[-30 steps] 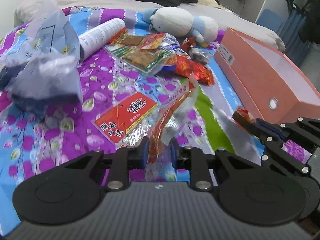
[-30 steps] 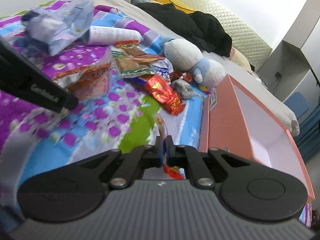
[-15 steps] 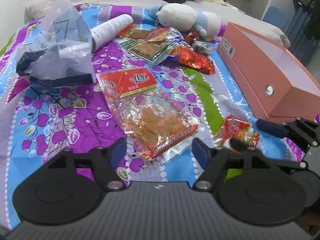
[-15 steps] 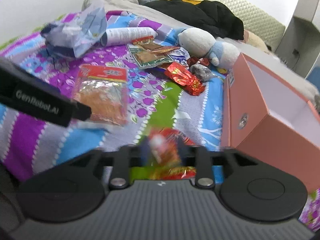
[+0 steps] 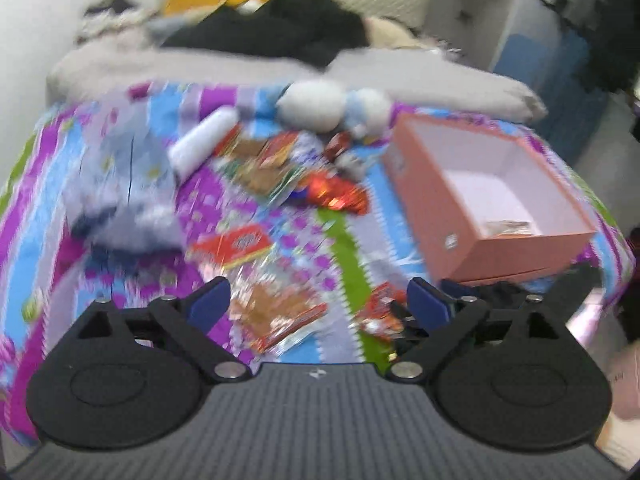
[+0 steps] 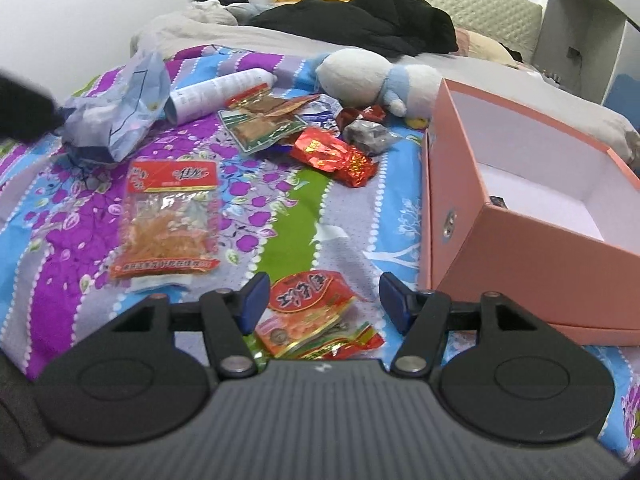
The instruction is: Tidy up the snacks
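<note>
My left gripper (image 5: 318, 302) is open and empty, raised above a clear packet with a red header (image 5: 256, 276) that lies flat on the bedspread. My right gripper (image 6: 320, 294) is open and empty just above a small red snack pack (image 6: 314, 314) on the bed. The same clear packet (image 6: 170, 220) lies left of it. The pink box (image 6: 532, 216) stands open at the right; in the left wrist view the box (image 5: 484, 196) holds something small at its near end. More snacks (image 6: 332, 154) lie in a pile at the back.
A crumpled blue-grey bag (image 6: 118, 120), a white tube (image 6: 218, 92) and a white-and-blue plush toy (image 6: 376, 76) lie behind the snacks. Black clothing (image 6: 360, 20) and pillows lie at the head of the bed. The left wrist view is blurred.
Both grippers have opened and let go of their packets, which now lie on the bed. Both grippers have pulled back and up; the left one is still moving.
</note>
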Demonstrator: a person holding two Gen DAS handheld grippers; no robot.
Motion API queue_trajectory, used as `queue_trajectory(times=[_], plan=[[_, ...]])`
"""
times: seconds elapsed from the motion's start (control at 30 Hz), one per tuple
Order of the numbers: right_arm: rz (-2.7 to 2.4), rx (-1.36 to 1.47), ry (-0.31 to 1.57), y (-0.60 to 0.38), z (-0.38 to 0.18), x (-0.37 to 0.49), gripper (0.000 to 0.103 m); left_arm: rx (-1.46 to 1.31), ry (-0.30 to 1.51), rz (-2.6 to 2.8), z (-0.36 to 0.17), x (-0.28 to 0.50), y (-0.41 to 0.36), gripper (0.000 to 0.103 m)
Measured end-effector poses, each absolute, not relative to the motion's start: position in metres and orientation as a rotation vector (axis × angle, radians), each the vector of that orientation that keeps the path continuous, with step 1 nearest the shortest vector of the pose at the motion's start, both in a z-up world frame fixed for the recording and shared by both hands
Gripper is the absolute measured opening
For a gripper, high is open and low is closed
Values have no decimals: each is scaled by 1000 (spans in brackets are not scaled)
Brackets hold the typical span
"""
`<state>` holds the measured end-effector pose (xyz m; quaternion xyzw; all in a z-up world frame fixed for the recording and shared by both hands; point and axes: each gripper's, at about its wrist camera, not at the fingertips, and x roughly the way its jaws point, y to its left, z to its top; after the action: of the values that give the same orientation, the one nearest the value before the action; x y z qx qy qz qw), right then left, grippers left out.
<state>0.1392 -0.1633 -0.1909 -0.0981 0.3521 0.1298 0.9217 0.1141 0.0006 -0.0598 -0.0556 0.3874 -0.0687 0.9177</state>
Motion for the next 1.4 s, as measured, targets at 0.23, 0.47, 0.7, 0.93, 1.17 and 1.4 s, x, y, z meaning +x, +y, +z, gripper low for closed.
queue_trajectory(times=[0.23, 0.47, 0.7, 0.93, 1.17, 1.4], plan=[[268, -207, 739, -166, -186, 141, 62, -97, 833, -208, 4, 105, -20, 102], [242, -251, 795, -165, -190, 144, 62, -45, 844, -308, 55, 89, -48, 102], [223, -226, 810, -168, -191, 144, 62, -113, 836, -316, 81, 97, -37, 102], [224, -219, 819, -168, -192, 148, 62, -234, 895, -295, 78, 112, -21, 102], [241, -209, 819, -165, -191, 149, 62, -277, 974, -298, 63, 119, -23, 102], [249, -204, 811, -170, -196, 144, 62, -361, 981, -150, 36, 138, -5, 102]])
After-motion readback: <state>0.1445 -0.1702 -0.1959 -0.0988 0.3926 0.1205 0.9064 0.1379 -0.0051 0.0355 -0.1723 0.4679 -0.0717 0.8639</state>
